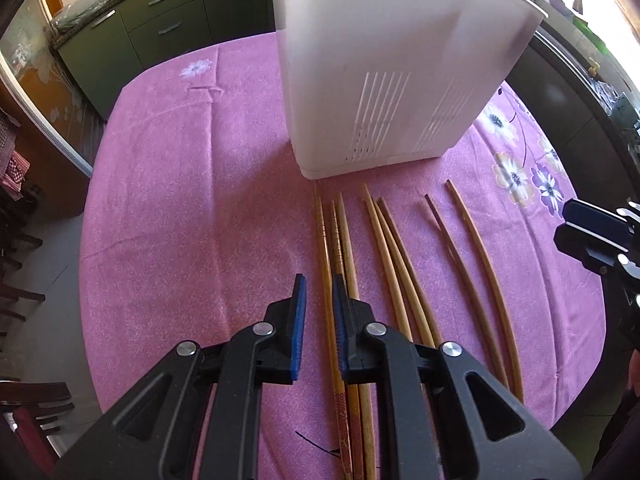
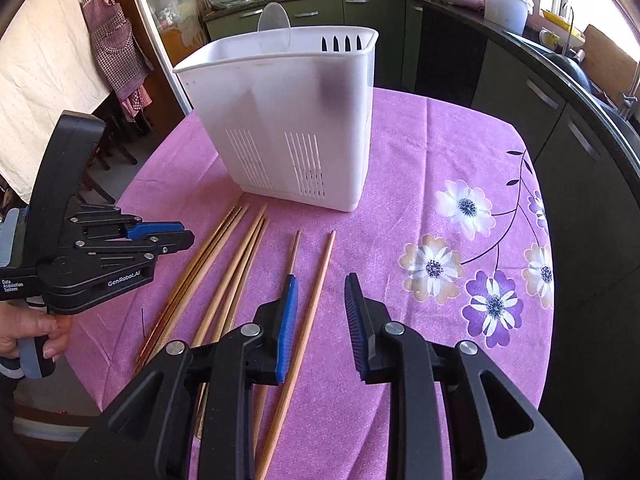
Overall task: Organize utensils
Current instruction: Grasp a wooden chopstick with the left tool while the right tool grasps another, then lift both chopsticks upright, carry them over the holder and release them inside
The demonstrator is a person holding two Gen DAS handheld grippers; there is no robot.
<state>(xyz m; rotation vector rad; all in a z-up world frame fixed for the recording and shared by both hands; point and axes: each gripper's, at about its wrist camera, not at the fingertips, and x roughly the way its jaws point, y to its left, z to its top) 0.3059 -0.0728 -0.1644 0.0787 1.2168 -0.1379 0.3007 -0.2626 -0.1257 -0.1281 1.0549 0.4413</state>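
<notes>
Several wooden chopsticks (image 1: 384, 248) lie side by side on the pink flowered tablecloth (image 1: 180, 200), in front of a tall white slotted utensil holder (image 1: 380, 80). My left gripper (image 1: 319, 280) hovers over the leftmost chopsticks (image 1: 340, 240), its blue pads a narrow slit apart with nothing held. In the right wrist view, my right gripper (image 2: 322, 278) is open above the rightmost chopstick (image 2: 316, 292), which lies on the cloth below the gap, not gripped. The holder (image 2: 288, 120) stands behind, with a clear round piece at its rim. The left gripper (image 2: 188, 234) shows at the left.
A person's hand (image 2: 36, 332) holds the left gripper's handle. Dark green cabinets (image 2: 540, 92) and a worktop curve around the table's right and far sides. Dark chairs (image 1: 24, 408) stand off the table's left edge. The right gripper (image 1: 568, 224) juts in at the right.
</notes>
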